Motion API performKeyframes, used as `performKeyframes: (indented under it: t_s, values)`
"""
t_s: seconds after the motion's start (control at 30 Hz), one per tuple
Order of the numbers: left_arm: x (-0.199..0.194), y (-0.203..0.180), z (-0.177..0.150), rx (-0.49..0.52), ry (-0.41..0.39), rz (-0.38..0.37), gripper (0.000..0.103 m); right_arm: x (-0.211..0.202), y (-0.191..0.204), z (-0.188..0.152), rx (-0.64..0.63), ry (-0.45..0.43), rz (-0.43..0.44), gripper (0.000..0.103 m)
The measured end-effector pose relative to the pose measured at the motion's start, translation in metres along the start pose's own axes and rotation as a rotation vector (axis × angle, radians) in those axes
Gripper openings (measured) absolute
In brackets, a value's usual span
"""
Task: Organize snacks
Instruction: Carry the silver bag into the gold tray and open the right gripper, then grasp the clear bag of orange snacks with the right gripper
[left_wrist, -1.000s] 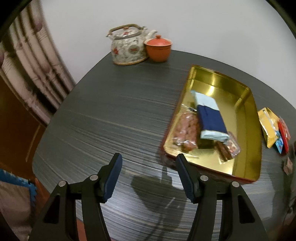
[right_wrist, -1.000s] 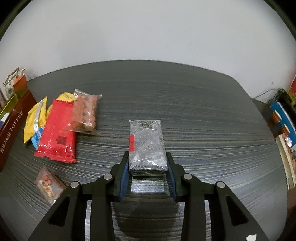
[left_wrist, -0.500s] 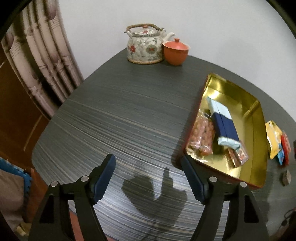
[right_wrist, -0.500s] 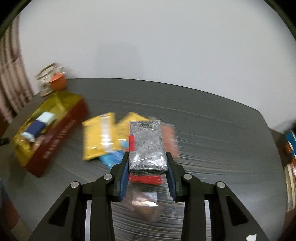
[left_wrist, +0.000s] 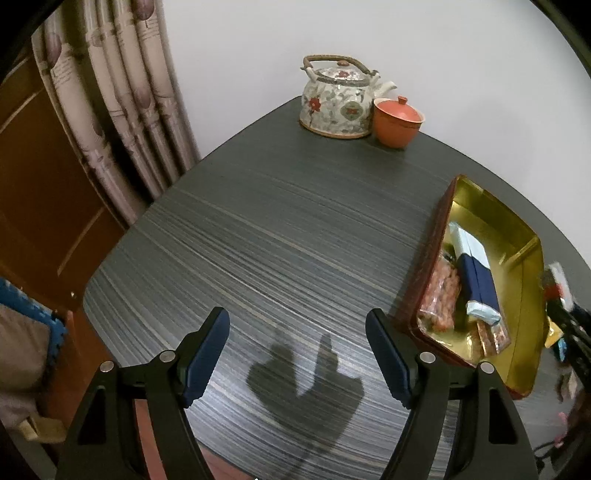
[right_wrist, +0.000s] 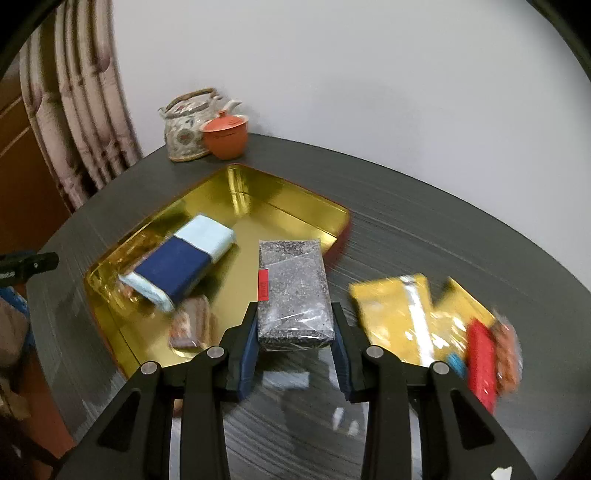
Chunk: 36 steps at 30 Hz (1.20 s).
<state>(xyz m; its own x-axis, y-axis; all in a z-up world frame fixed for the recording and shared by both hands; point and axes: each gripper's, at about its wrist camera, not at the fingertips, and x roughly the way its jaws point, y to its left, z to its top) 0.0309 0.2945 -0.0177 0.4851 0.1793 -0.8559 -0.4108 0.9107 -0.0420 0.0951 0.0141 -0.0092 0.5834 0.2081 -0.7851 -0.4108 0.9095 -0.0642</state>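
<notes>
One gold tray (right_wrist: 334, 212), right gripper (right_wrist: 295, 345) jaws clamping one grey packet (right_wrist: 293, 291), left gripper (left_wrist: 297, 360) jaws wide, empty.

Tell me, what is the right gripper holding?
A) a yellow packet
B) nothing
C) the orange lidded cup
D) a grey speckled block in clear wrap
D: the right gripper is shut on the grey block, above the near edge of the gold tray; the yellow packet lies on the table.

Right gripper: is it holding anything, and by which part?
Yes. The right gripper holds a clear-wrapped dark speckled snack block, clamped by its two long sides at the near end.
</notes>
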Motion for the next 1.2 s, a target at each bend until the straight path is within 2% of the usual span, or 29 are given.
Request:
performKeyframes:
  t_s: [0.4,0.7,1.03,1.2]
  values:
    - [0.002,0.004,0.002,-0.016,0.021,-0.011,0.077,0.04,0.042,0.02,-0.12,0.086,-0.022,0.033]
    - [0.006,0.007,0.002,-0.039,0.034,-0.037,0.077,0.064,0.051,0.018,-0.131,0.142,-0.034,0.033]
    - [0.007,0.002,0.002,-0.028,0.043,-0.05,0.077,0.064,0.052,0.018,-0.122,0.128,-0.027,0.035]
    - [0.006,0.0,0.003,-0.018,0.038,-0.043,0.077,0.046,0.046,0.02,-0.087,0.089,-0.016,0.038]
